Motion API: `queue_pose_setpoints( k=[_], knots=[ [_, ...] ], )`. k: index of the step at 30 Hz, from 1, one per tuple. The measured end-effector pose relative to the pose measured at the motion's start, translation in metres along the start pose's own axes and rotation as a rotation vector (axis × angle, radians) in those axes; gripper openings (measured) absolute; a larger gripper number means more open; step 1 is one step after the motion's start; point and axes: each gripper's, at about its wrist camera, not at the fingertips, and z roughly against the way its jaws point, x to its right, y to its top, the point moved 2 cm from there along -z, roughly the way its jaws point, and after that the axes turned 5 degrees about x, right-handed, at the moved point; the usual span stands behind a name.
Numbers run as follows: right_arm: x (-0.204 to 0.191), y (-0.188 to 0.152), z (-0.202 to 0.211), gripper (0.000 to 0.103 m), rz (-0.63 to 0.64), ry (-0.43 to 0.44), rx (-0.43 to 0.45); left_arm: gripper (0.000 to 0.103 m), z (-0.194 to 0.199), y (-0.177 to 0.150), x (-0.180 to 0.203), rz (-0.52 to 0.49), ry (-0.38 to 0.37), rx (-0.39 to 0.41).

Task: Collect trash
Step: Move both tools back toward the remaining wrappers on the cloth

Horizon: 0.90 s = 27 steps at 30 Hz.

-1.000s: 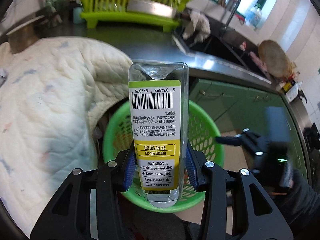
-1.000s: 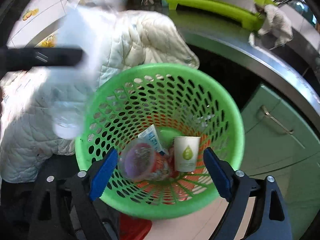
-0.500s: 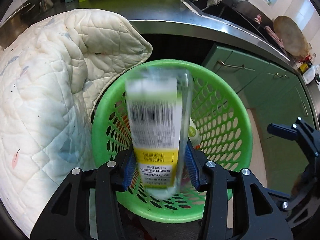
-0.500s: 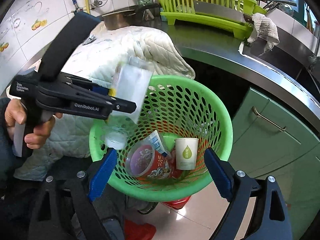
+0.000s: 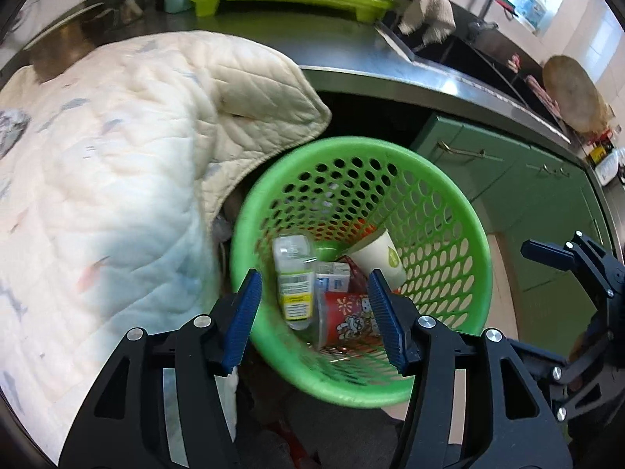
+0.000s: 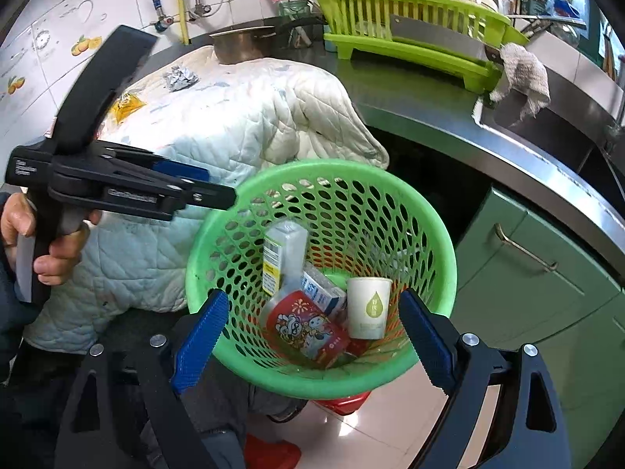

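A green perforated basket (image 5: 449,211) (image 6: 390,179) stands on the floor by the counter. Inside lie a clear bottle with a yellow label (image 5: 295,279) (image 6: 281,258), a white paper cup (image 5: 381,258) (image 6: 367,306), a red printed cup (image 5: 347,320) (image 6: 308,324) and a small carton (image 5: 332,275) (image 6: 324,293). My left gripper (image 5: 314,318) is open and empty just above the basket's near rim; it also shows in the right wrist view (image 6: 211,191). My right gripper (image 6: 310,342) is open and empty over the basket. A crumpled foil scrap (image 6: 179,78) and a yellow wrapper (image 6: 125,105) lie on the quilt.
A white quilted cloth (image 5: 117,164) (image 6: 234,117) drapes over the counter on the left. A lime dish rack (image 6: 410,35), a pot (image 6: 242,45) and a rag (image 6: 519,74) sit on the steel counter. Green cabinets (image 6: 547,281) stand on the right.
My left gripper opened and let go of the clear bottle, which dropped into the basket. The left gripper now hovers empty above the rim.
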Motion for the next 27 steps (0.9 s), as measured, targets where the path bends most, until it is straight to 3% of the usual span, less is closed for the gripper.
queue_pose_setpoints(
  k=[12,18,27],
  knots=[
    [-0.046,0.039,-0.012,0.088,0.107,0.067,0.026,0.06,0.087,-0.027,-0.074,0.138,0.118,0.136],
    [-0.084,0.068,-0.028,0.088,0.177,0.127,0.029,0.06,0.134,-0.052,-0.137,0.242,0.247,0.208],
    [-0.149,0.115,-0.057,0.088,0.268,0.217,0.035,0.07,0.204,-0.085,-0.253,0.446,0.467,0.303]
  ],
)
